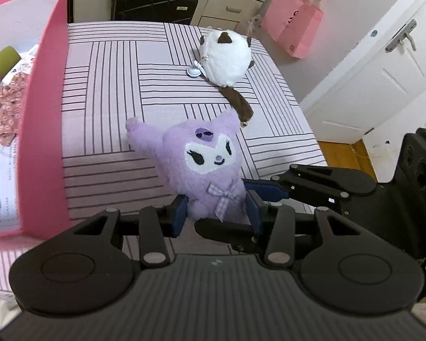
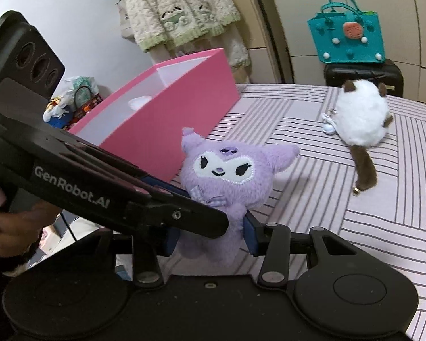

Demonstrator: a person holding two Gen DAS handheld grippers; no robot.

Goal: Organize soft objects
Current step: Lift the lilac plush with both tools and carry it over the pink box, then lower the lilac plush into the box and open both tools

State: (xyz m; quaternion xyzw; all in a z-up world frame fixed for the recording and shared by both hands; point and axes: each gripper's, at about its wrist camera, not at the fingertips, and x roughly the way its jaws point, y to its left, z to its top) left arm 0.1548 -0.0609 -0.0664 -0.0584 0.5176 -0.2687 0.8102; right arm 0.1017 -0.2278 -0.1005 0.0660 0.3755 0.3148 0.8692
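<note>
A purple plush doll with a white face and a checked bow stands upright on the striped bedsheet. My left gripper has its blue pads on both sides of the doll's lower body. My right gripper also has its pads on both sides of the doll, and its fingers cross in from the right in the left wrist view. A white plush cat with a brown tail lies farther back on the bed; it also shows in the right wrist view.
An open pink box stands on the bed to the left and holds floral cloth and other items; its pink wall shows in the right wrist view. A black suitcase with a teal bag stands behind the bed. The bed's right edge drops toward a white door.
</note>
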